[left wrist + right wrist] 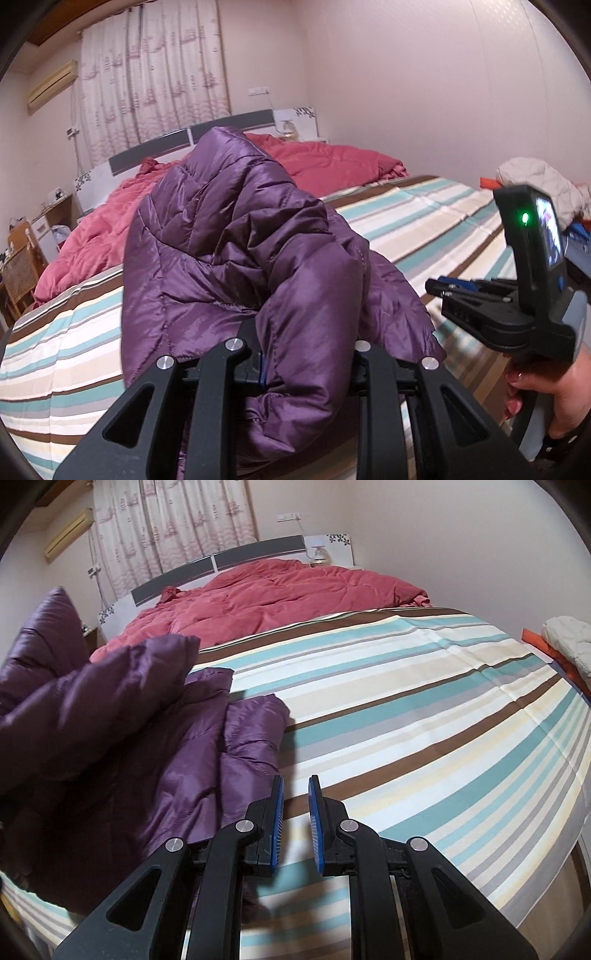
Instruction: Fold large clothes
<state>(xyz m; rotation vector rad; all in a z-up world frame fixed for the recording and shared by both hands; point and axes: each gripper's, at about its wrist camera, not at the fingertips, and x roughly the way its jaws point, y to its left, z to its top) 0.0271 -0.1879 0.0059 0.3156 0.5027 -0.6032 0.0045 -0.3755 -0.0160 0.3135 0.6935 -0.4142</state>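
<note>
The left gripper (308, 365) was pinching a thick fold of the purple jacket (236, 240). The cloth bulged up between its jaws and hid most of the pads; only a thin blue edge of one pad showed on the left side. The fold filled the gap completely, so the fingers pressed on it from both sides.

The right gripper (295, 827) held nothing. Its two blue pads (314, 827) stood a little apart, with a narrow empty gap between them, and through the gap the striped sheet (424, 709) was visible. In the left wrist view this gripper (436, 290) appeared at the right edge, carried by a hand (554, 387), near the jacket but apart from it.

The jacket lay on the near part of the bed, on the sheet. One portion rose as a tall heap in front of the left gripper, and another portion spread flat just beside the right gripper, to its left, with a sleeve or hem end (255, 720) reaching toward the middle of the sheet.

The jacket was a quilted, puffy garment with shiny, smooth fabric and stitched seams. The sheet was flat cotton-like cloth with brown, teal, cream and grey stripes. Behind it lay a crumpled pink quilt (280, 590).
</note>
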